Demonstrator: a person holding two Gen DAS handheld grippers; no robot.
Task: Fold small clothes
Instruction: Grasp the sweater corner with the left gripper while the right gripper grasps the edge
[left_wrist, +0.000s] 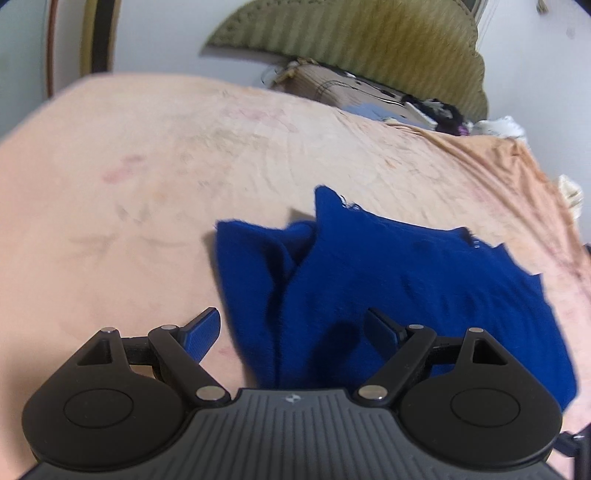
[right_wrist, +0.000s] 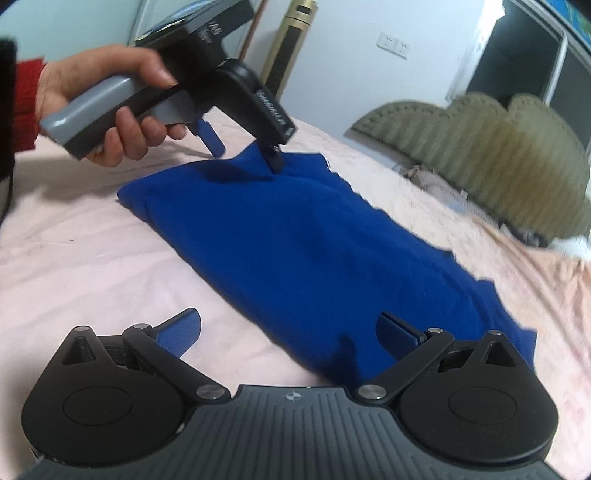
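The blue garment lies flat across the pink bed, a long band running from your near right to the far left, with one bunched fold at its left end in the left wrist view. Your left claw is tipped down at that far end, fingers spread wide: one finger is down at the cloth's edge, touching it or nearly so, the other hangs just off the cloth over the bedding. Nothing is pinched between them. Your left hand, red sleeve at the wrist, wraps the grey handle. Your right claw sits at the near end, also spread wide, holding nothing: the right finger is over blue cloth, the left one over bare bedding. Beyond the bed, a green ribbed headboard stands against the white wall, with a cardboard box beside it, blurred.
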